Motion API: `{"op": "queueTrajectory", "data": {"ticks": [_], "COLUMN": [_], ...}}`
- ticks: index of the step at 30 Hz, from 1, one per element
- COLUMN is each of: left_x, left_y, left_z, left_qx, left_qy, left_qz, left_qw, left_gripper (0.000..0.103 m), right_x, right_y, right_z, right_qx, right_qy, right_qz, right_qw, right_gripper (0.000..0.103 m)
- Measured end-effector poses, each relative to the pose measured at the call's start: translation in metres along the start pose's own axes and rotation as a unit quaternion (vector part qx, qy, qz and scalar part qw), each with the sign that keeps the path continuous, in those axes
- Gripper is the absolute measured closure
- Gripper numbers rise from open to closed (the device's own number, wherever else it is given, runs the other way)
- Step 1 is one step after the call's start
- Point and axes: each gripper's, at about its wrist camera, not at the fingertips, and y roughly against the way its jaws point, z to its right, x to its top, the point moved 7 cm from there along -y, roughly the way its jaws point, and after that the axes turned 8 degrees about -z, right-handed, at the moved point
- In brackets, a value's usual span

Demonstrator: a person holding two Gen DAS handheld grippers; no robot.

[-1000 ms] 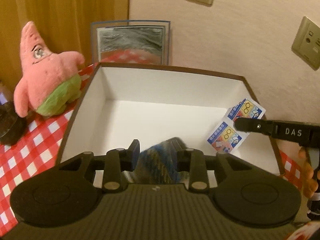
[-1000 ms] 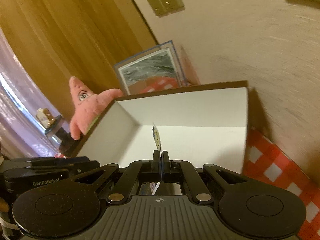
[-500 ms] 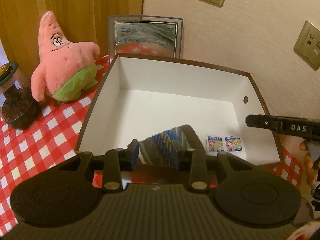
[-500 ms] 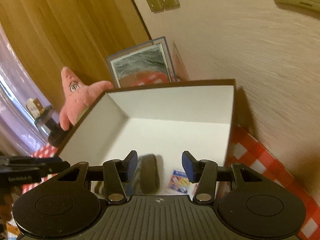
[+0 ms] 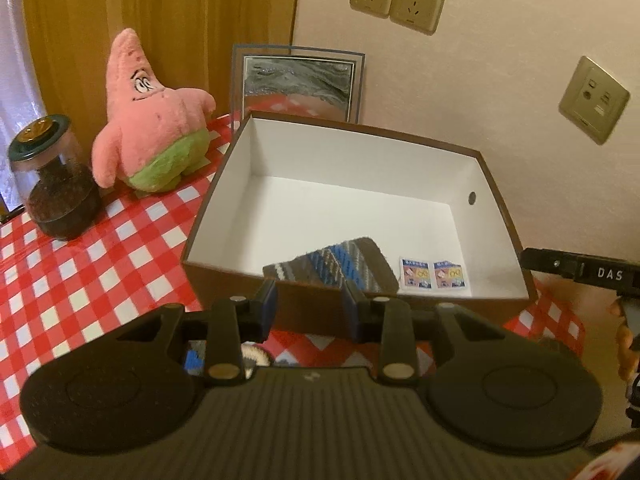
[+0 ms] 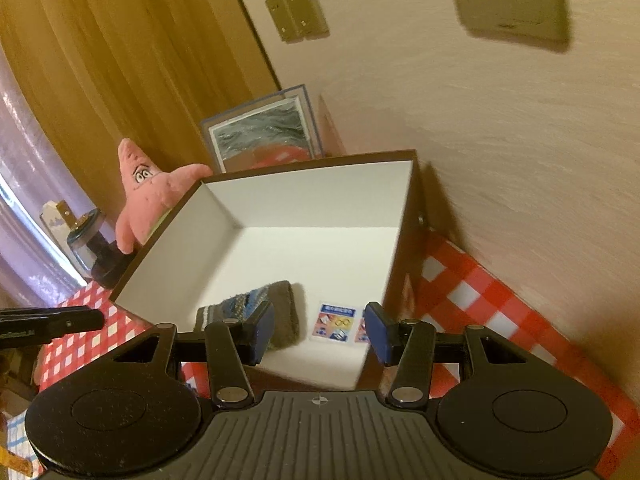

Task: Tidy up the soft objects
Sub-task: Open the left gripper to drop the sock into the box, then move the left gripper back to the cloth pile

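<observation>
Box [image 5: 500, 200] near wall hides striped cloth [image 5: 340, 266] lower edge; packet [image 5: 432, 274] print unreadable.

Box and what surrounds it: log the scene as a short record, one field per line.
box: open brown box with white inside, on the red checked tablecloth
in box: folded striped sock and two small printed packets, side by side near the front wall
beside box: pink star plush toy, upright; dark-lidded jar
behind box: framed picture leaning on the wall
left gripper: open, empty
right gripper: open, empty
</observation>
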Motion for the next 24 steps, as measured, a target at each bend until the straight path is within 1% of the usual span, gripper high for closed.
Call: {"op": "queueTrajectory", "data": {"ticks": [3, 8, 12, 18, 24], "left_x": [-0.011, -0.033, -0.053, -0.081, -0.113], "left_y": [0.013, 0.035, 0.050, 0.074, 0.096], "left_z": [0.000, -0.002, -0.007, -0.021, -0.046], "left_qx": [0.003, -0.005, -0.007, -0.006, 0.000], "left_qy": [-0.004, -0.010, -0.012, -0.013, 0.001], "left_qz": [0.004, 0.008, 0.008, 0.013, 0.012], "left_qw": [1.0000, 0.9999, 0.9999, 0.9998, 0.9999], "left_gripper": [0.072, 0.072, 0.072, 0.072, 0.072], "right_x": [-0.009, -0.030, -0.049, -0.077, -0.107], "right_y": [0.014, 0.041, 0.060, 0.082, 0.097], "right_z": [0.002, 0.003, -0.005, -0.021, -0.041], "right_qx": [-0.013, -0.028, -0.042, -0.046, -0.045], "right_qy": [-0.010, -0.023, -0.026, -0.031, -0.024], "right_qz": [0.009, 0.018, 0.022, 0.024, 0.016], "right_qw": [1.000, 0.999, 0.999, 0.998, 0.999], "right_gripper": [0.052, 0.052, 0.052, 0.052, 0.052]}}
